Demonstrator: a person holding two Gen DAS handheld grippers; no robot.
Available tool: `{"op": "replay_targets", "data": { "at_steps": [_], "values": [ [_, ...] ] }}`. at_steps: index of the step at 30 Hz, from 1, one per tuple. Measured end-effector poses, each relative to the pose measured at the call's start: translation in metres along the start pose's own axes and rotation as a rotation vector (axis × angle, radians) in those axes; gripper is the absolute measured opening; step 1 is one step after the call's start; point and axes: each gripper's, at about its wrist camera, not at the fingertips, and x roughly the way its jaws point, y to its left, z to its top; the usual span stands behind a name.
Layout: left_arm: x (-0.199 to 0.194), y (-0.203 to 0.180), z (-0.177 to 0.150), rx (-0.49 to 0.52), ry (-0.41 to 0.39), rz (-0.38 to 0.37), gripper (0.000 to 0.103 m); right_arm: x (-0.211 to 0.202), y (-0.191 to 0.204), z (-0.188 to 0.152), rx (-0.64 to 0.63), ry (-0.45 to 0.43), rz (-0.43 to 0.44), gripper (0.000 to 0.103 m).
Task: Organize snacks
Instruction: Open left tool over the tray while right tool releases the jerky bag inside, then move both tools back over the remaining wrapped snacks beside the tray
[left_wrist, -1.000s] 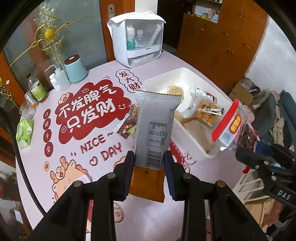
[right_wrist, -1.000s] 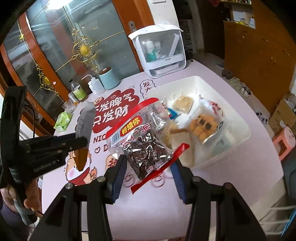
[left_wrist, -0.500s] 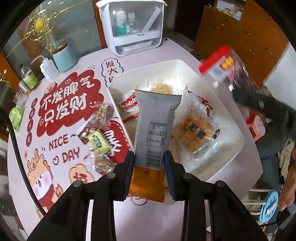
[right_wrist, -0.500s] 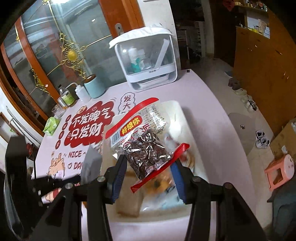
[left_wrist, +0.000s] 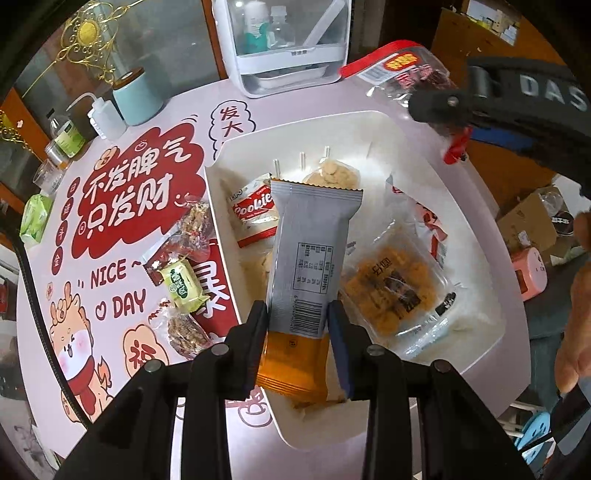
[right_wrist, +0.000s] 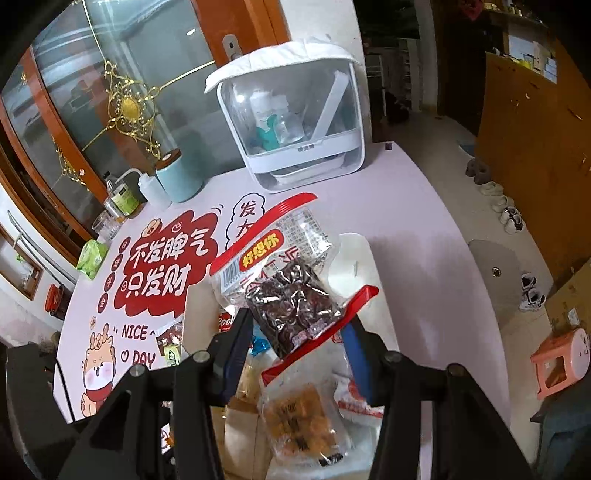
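Gripping a grey and orange snack packet (left_wrist: 312, 258) by its lower part, the left gripper (left_wrist: 297, 332) has its fingers closed against both long edges of the wrapper, which stands upright above a white plastic bin (left_wrist: 476, 206). The bin sits on a round pink table (left_wrist: 155, 417) printed with red Chinese lettering and the words NICE DAY. Inside the bin lie a red and white Cookie pack (left_wrist: 255, 212), a clear pack of round pale biscuits (left_wrist: 334, 173) and a clear pack of orange-brown squares (left_wrist: 395, 291). Just left of the bin, on the table, rest several small wrapped sweets (left_wrist: 181, 262), one of them pale green.

The right gripper (right_wrist: 297, 336) holds a clear bag of dark dried fruit (right_wrist: 291, 299) with red top and bottom strips; its fingers pinch the bag's lower half from both sides. That bag hangs tilted above the far end of the bin (right_wrist: 354, 258), over the orange-brown pack (right_wrist: 299, 421).

At the back of the table stand a white lidded storage box with clear walls (right_wrist: 295, 118), a pale blue canister (right_wrist: 177, 177) and a squeeze bottle (right_wrist: 151, 188).
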Motion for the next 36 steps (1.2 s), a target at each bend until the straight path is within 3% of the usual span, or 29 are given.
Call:
{"op": "replay_targets", "data": {
  "at_steps": [3,5,6,8,10,26,36],
  "values": [
    [0.001,0.003,-0.001,-0.018,-0.004,0.015,0.043,0.01,0.001,0.002,0.007,0.017,0.002,0.051],
    [0.0,0.005,-0.002,-0.034,-0.007,0.008,0.085,0.015,0.0,0.002,0.015,0.024,0.006,0.053],
    [-0.001,0.006,-0.002,-0.037,-0.014,-0.002,0.09,0.016,0.0,0.001,0.02,0.022,0.004,0.056],
    [-0.003,0.007,-0.005,-0.039,-0.024,-0.019,0.09,0.016,0.0,0.0,0.024,0.013,0.001,0.079],
    [-0.003,0.007,-0.007,-0.034,-0.013,-0.022,0.09,0.014,0.002,-0.001,0.021,0.004,0.007,0.085],
    [-0.022,0.019,-0.041,-0.037,-0.013,0.05,0.09,-0.014,0.026,-0.027,-0.043,-0.02,0.033,0.085],
    [-0.049,0.04,-0.065,-0.052,-0.06,0.114,0.09,-0.03,0.037,-0.054,-0.047,-0.017,0.04,0.085]
  ]
}}
